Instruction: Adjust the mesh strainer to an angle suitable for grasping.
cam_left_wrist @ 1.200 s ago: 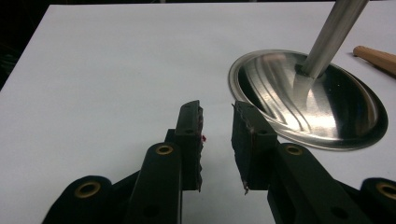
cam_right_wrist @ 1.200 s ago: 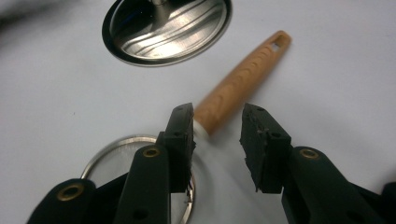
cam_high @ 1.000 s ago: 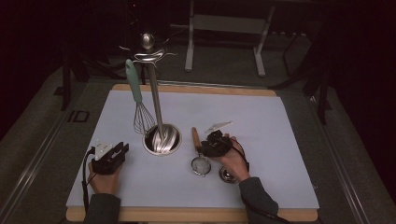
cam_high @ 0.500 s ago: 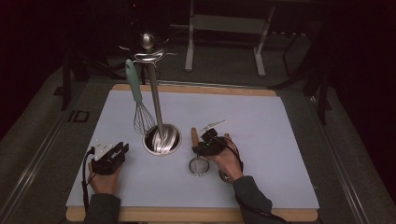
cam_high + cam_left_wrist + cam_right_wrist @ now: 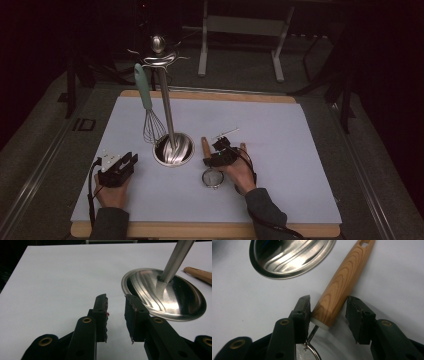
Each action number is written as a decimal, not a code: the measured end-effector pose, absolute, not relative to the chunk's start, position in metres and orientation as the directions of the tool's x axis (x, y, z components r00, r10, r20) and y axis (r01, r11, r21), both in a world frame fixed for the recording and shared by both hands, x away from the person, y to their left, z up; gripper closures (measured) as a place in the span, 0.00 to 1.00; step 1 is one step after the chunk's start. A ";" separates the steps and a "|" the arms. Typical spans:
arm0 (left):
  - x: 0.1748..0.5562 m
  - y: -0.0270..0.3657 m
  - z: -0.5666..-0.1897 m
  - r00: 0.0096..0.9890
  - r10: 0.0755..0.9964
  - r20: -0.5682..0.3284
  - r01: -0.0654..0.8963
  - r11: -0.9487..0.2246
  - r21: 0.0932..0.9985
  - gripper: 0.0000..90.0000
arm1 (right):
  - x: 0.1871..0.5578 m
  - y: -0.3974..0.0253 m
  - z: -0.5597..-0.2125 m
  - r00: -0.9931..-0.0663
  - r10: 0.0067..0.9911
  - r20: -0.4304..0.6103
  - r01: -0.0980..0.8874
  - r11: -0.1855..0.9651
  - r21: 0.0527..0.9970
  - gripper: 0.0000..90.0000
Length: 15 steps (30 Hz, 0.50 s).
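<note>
Jaws of right gripper (image 5: 328, 306) straddle strainer handle (image 5: 342, 282), unclamped; left gripper (image 5: 116, 306) gapes empty.

Strainer (image 5: 312, 351): mesh ring cut off by the bottom edge, partly behind the right gripper (image 5: 328, 308) jaw. Stand base (image 5: 292, 257): top cut off. Beyond it, second wooden handle (image 5: 243, 148): hidden by the hand.
</note>
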<state>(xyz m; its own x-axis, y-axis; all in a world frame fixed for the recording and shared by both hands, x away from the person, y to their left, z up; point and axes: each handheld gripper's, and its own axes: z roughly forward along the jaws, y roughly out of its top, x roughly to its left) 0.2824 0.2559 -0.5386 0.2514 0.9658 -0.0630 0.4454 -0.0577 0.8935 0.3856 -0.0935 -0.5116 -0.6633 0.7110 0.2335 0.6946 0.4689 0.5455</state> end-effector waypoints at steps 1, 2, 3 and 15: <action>0.282 0.256 -0.539 0.251 0.966 -0.063 0.445 -0.058 0.893 0.80 | 0.385 -0.092 -0.512 -0.664 0.710 0.235 0.696 0.472 0.541 0.61; 0.282 0.256 -0.538 0.251 0.966 -0.063 0.445 -0.057 0.894 0.80 | 0.385 -0.090 -0.512 -0.669 0.705 0.234 0.693 0.478 0.539 0.61; 0.282 0.256 -0.539 0.251 0.966 -0.066 0.444 -0.054 0.894 0.80 | 0.385 -0.087 -0.513 -0.669 0.702 0.243 0.698 0.481 0.531 0.62; 0.282 0.256 -0.539 0.252 0.965 -0.067 0.442 -0.053 0.896 0.80 | 0.385 -0.089 -0.508 -0.664 0.719 0.205 0.703 0.508 0.497 0.70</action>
<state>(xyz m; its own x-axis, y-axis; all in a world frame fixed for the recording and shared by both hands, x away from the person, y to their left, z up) 0.2819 0.2562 -0.5386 0.2522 0.9653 -0.0673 0.4416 -0.0529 0.8957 0.3851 -0.0893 -0.5083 -0.6645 0.7186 0.2050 0.7032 0.5085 0.4970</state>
